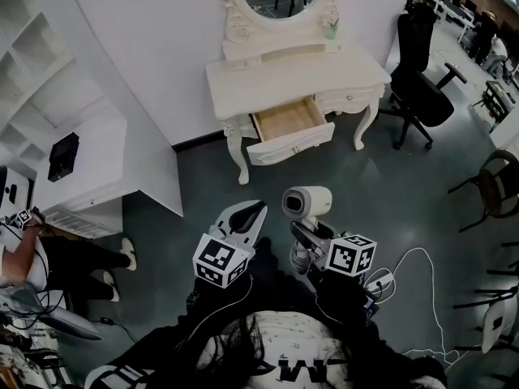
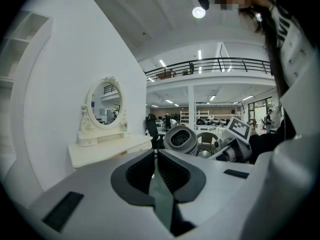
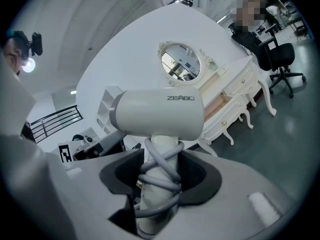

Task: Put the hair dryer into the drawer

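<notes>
A white hair dryer (image 1: 308, 201) stands upright in my right gripper (image 1: 306, 237), its grey cord wound round the handle. In the right gripper view the jaws are shut on that handle (image 3: 159, 176), with the dryer's barrel (image 3: 157, 115) just above them. My left gripper (image 1: 253, 214) hangs beside it on the left, shut and with nothing in it (image 2: 156, 171); the dryer's rear grille (image 2: 181, 140) shows past its jaws. Ahead stands a white dressing table (image 1: 243, 79) with an oval mirror; its middle drawer (image 1: 288, 121) is pulled out and its wooden inside is bare. The drawer (image 3: 219, 106) also shows behind the dryer.
A black office chair (image 1: 422, 87) stands right of the dressing table. A white cabinet (image 1: 89, 168) and shelves are at the left, with a person's legs (image 1: 81, 262) beside them. White cables (image 1: 413, 298) lie on the dark floor at the right, near another chair (image 1: 499, 185).
</notes>
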The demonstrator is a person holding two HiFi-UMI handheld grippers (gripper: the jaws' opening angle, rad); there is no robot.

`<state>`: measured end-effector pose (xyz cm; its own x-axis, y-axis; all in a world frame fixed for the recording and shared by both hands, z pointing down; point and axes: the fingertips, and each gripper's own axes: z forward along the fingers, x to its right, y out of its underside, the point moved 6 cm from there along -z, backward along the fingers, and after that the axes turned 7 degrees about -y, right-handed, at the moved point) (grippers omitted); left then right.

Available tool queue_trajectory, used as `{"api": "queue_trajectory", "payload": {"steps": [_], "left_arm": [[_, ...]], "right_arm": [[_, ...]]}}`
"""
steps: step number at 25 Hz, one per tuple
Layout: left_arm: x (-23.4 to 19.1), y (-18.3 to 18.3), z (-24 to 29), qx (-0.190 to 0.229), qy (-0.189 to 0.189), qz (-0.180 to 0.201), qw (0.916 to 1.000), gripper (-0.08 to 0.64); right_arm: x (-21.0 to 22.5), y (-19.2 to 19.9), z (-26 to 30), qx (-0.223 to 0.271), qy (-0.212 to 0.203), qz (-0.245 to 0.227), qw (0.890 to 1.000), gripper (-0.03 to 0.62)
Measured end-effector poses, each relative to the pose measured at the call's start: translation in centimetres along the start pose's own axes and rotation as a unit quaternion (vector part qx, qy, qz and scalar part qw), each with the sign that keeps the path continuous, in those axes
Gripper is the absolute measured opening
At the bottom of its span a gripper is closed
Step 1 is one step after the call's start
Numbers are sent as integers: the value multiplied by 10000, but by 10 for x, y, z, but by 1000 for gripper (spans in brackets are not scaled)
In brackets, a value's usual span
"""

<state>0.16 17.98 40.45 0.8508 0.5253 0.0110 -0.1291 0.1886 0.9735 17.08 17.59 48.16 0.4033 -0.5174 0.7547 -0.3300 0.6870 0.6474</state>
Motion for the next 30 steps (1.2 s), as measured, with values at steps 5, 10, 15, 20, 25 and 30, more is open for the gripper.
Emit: {"api": "queue_trajectory", "payload": {"steps": [5,10,15,20,25,30], "left_arm": [[-4,-2,12,-67,47,38,10000,2],[-25,-2,31,-83,80,16,9999,2],[-54,-3,59,-120,167,-56,9998,2],[-99,-12,103,-61,361,-71,9993,2],[-148,-31,133,67,569,-77,9983,2],[-203,-35,154,56,690,-135,9975,2]], "right_arm": [[7,-7,8,-50,11,38,10000,210],[19,-17,28,-111,62,80,9999,210],[37,-36,52,-157,185,109,9996,210],[60,-65,92,-217,423,114,9988,210],[74,-91,136,-191,614,233,9977,210],[82,-110,188,-196,736,327,9966,210]]}}
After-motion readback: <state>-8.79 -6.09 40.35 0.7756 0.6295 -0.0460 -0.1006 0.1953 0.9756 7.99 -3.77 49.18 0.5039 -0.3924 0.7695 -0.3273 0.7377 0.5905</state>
